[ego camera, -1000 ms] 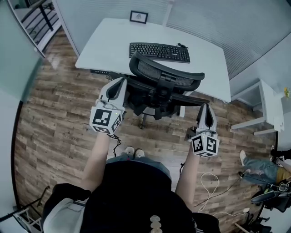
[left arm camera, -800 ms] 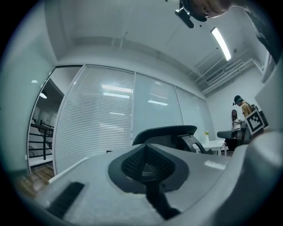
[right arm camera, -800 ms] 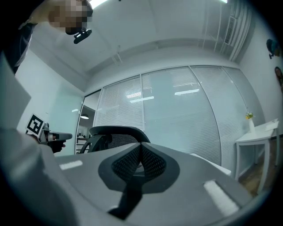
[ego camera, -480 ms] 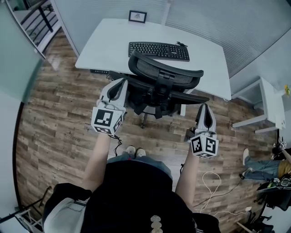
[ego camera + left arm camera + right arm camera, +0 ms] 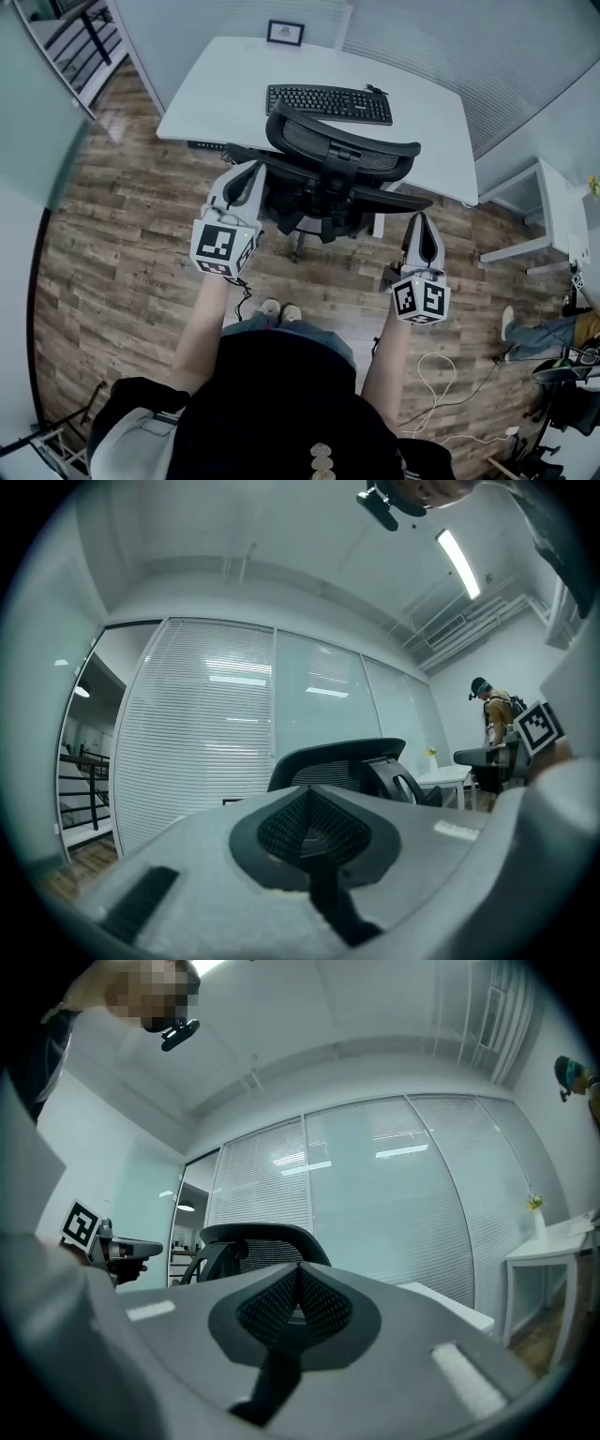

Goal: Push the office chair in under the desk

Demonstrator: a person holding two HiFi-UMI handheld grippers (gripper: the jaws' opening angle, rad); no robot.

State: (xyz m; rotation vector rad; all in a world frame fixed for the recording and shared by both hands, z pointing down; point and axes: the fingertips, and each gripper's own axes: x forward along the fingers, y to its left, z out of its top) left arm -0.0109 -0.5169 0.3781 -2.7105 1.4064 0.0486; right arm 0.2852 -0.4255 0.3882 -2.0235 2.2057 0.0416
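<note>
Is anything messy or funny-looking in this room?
Nothing is spilled or broken. The office chair is not tucked in: its seat stands out in front of the desk. A white cable lies loose in loops on the wood floor at right.

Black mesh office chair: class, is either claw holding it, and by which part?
Nothing is held. Left claw and right claw are shut, empty, flanking the black mesh office chair.

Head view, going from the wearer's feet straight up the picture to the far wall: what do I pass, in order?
shoes → office chair → keyboard → framed picture
</note>
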